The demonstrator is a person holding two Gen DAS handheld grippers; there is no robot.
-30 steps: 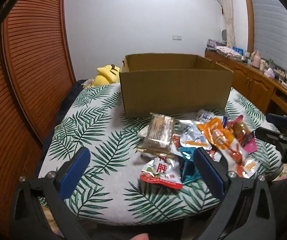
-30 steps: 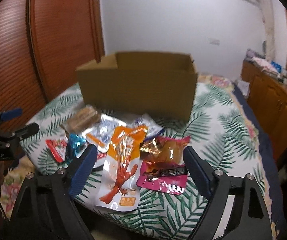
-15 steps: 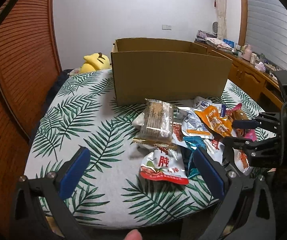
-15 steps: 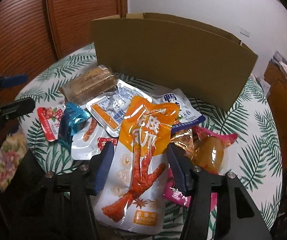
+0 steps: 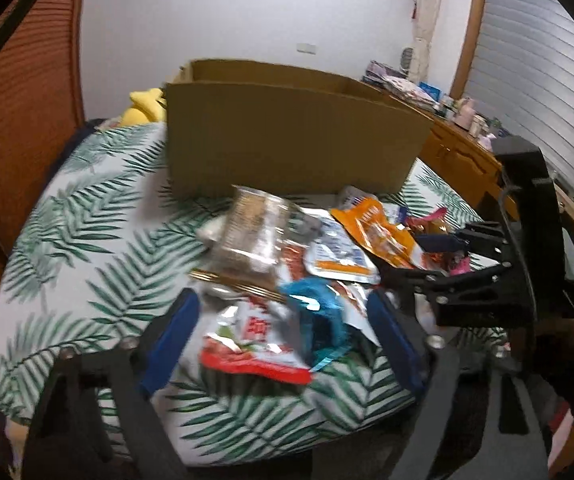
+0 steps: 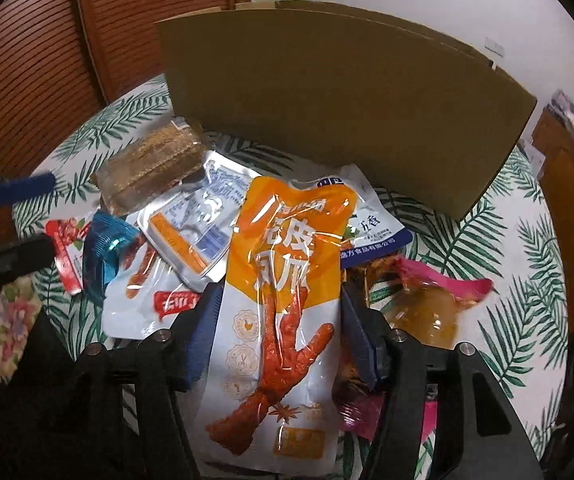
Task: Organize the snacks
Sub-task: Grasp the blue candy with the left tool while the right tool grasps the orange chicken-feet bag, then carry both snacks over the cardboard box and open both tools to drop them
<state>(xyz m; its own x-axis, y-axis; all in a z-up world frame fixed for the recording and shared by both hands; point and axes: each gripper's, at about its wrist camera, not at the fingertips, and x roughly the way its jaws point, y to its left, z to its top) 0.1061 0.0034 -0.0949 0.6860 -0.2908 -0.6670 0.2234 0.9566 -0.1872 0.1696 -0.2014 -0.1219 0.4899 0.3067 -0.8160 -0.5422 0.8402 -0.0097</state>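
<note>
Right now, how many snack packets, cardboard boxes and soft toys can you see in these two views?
Snack packets: 8 that I can tell apart (the pile overlaps)
Cardboard box: 1
Yellow soft toy: 1
Total: 10

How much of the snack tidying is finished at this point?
Hardly any, it seems. The snacks all lie in a pile on the table in front of the cardboard box; its inside is not visible. In hand: the right gripper has its fingers on either side of the orange chicken-foot packet, which lies flat. The left gripper is open over the red packet. Every packet remains to be boxed.
</note>
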